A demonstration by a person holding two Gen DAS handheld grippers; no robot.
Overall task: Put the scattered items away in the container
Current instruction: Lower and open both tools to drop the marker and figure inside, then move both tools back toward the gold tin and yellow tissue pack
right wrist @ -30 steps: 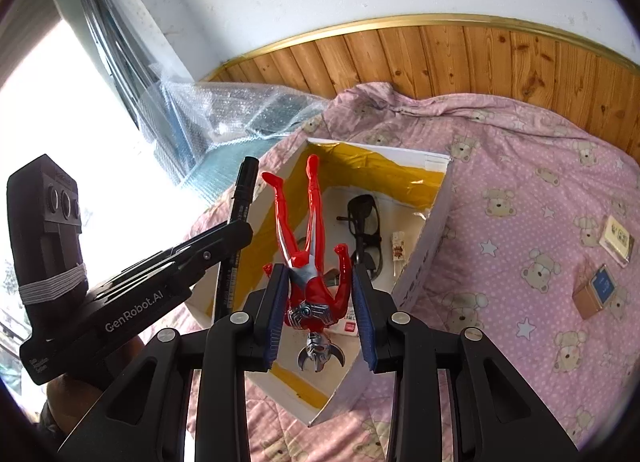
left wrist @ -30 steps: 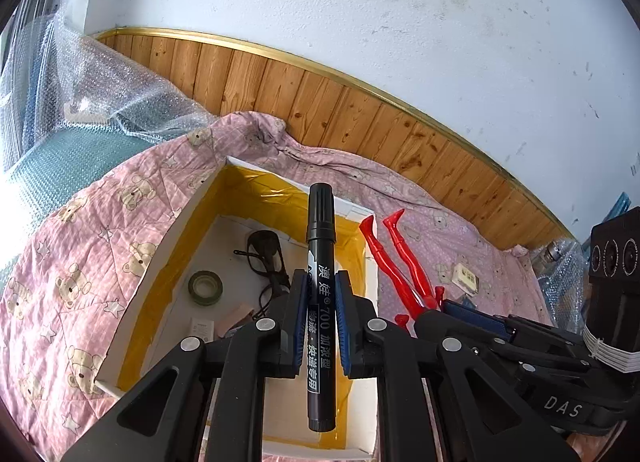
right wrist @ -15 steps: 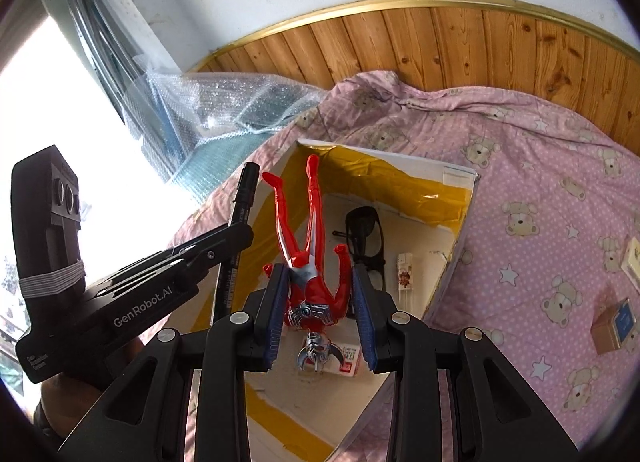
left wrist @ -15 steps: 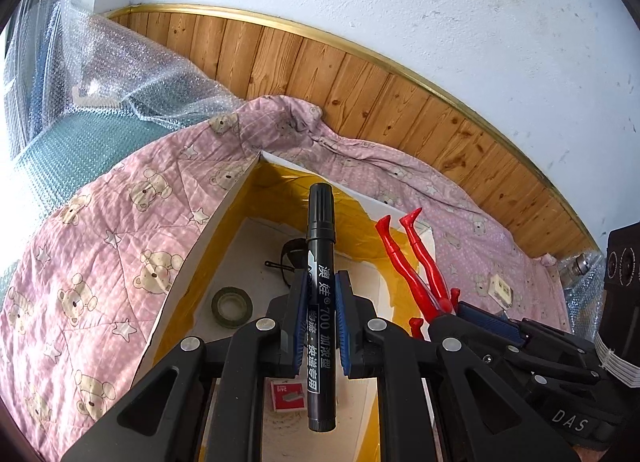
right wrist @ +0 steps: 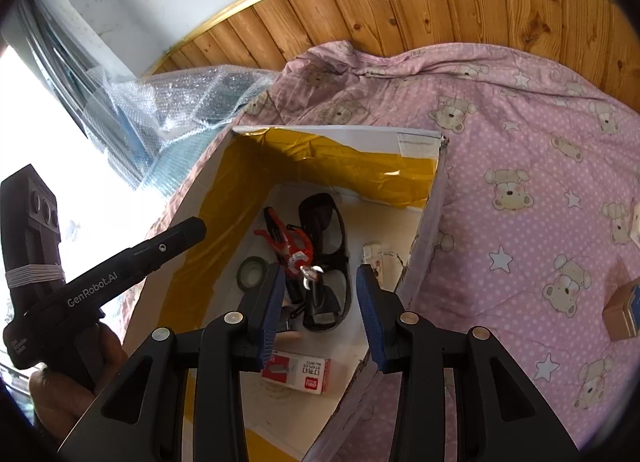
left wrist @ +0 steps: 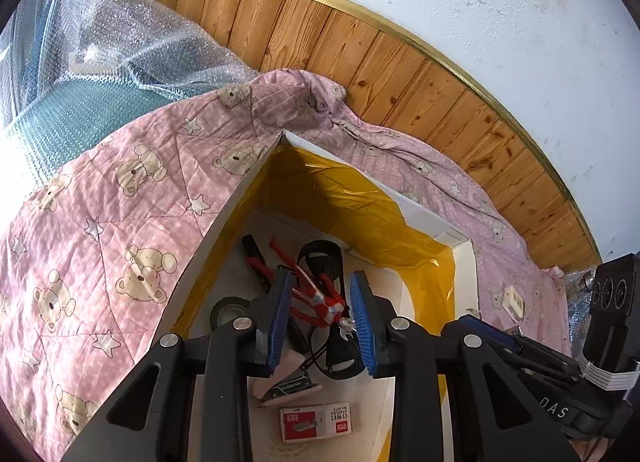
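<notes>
Left gripper (left wrist: pixel 320 318) w/ jaws apart & empty above the white cardboard box w/ yellow-taped walls (left wrist: pixel 248 190); red plastic action figure (left wrist: pixel 312 294) lies inside on black sunglasses (left wrist: pixel 324 258). Right gripper (right wrist: pixel 318 306) likewise spread, holding nothing. Only right view shows small brown-and-blue box (right wrist: pixel 624 314) out on pink bear-print quilt (right wrist: pixel 520 166), probably next to tidy.

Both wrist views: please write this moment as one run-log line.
left gripper: open, empty | right gripper: open, empty | red figure: in box | marker: in box | small boxes on quilt: remaining
</notes>
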